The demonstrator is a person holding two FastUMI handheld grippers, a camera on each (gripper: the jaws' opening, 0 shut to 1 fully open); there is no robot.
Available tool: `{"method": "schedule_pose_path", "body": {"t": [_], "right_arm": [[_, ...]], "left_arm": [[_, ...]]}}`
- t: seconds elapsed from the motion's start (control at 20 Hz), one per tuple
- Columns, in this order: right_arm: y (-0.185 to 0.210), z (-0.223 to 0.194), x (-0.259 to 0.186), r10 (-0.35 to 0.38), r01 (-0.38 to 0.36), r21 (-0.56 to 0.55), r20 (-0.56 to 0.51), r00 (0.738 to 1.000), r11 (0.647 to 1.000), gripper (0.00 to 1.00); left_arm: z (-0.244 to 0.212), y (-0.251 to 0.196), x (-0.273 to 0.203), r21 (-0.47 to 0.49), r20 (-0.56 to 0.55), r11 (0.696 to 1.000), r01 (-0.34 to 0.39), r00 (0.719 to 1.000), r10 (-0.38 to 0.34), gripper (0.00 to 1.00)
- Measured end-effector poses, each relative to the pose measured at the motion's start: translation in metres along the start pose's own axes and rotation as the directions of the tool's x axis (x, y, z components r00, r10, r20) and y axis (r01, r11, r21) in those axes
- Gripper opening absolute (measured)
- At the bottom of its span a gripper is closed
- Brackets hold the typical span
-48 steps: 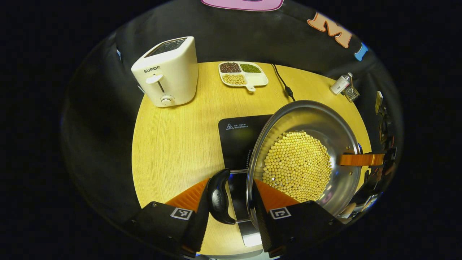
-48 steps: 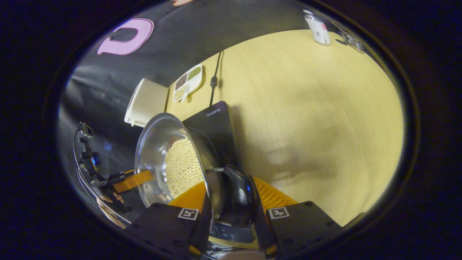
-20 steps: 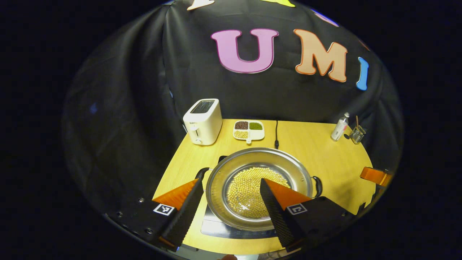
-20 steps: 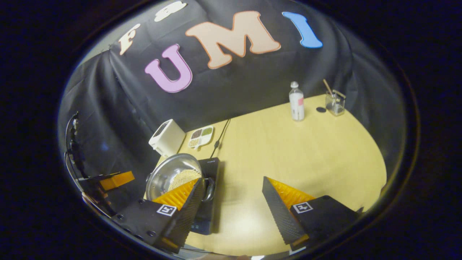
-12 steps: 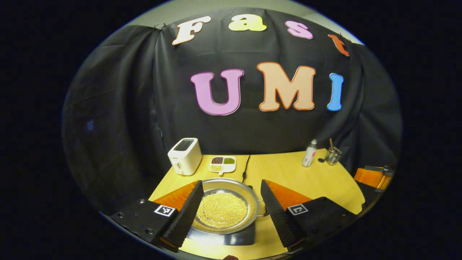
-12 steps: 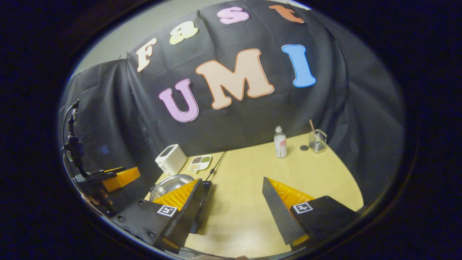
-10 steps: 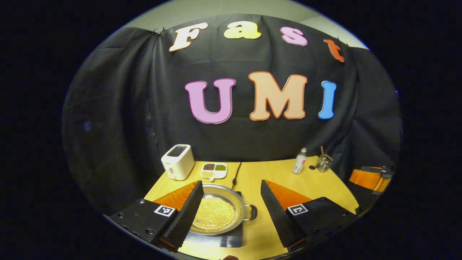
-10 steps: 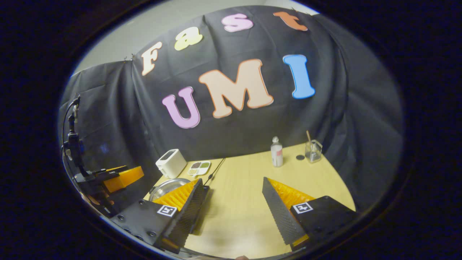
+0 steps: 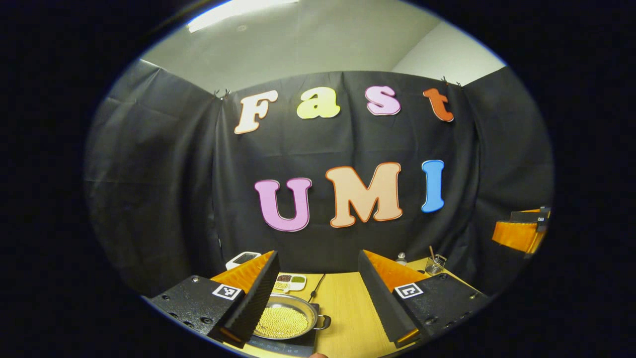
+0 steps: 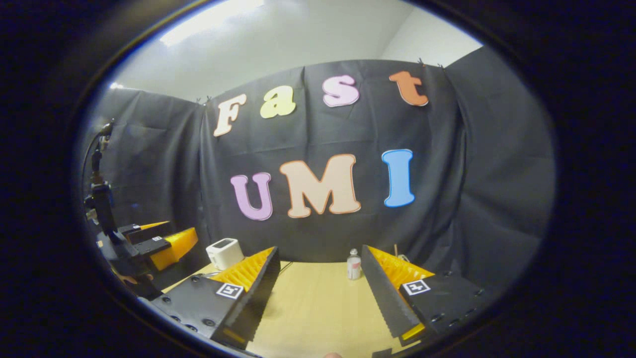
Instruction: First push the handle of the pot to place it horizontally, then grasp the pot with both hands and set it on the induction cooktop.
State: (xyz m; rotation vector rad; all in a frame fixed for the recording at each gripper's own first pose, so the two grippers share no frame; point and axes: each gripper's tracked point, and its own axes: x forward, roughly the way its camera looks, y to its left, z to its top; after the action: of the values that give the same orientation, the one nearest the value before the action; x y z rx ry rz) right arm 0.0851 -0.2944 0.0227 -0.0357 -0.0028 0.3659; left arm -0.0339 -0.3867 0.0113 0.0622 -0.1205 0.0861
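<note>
Steel round pot (image 9: 284, 320) of yellow beans sits on the black flat cooktop (image 9: 283, 343), below the left gripper (image 9: 318, 293), fingers apart; right gripper (image 10: 319, 293) likewise spread, empty.

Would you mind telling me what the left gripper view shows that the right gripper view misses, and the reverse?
The left gripper view takes in the pot of beans sitting on the induction cooktop, the divided dish behind it, and the right gripper at its right edge. The right gripper view instead takes in the left gripper and a black stand at its left edge. Both share the toaster, the bottle, the wooden table and open jaws in front.
</note>
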Motion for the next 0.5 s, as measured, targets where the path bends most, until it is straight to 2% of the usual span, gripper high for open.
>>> {"method": "schedule_pose_path", "body": {"t": [0.15, 0.35, 0.5], "right_arm": [[-0.005, 0.004, -0.014, -0.009, 0.010, -0.025, 0.029, 1.000, 1.000, 0.92], [-0.003, -0.003, -0.027, 0.008, -0.008, 0.006, 0.011, 1.000, 1.000, 0.92], [-0.001, -0.007, -0.034, 0.016, -0.016, 0.024, 0.006, 1.000, 1.000, 0.92]], "left_arm": [[0.007, -0.012, -0.018, -0.005, 0.030, 1.000, 0.012, 0.999, -0.012, 0.96], [-0.015, -0.023, -0.031, -0.007, -0.030, 0.999, 0.047, 0.998, -0.048, 0.96], [-0.027, -0.021, -0.034, -0.009, -0.065, 0.999, 0.041, 0.997, -0.042, 0.96]]}}
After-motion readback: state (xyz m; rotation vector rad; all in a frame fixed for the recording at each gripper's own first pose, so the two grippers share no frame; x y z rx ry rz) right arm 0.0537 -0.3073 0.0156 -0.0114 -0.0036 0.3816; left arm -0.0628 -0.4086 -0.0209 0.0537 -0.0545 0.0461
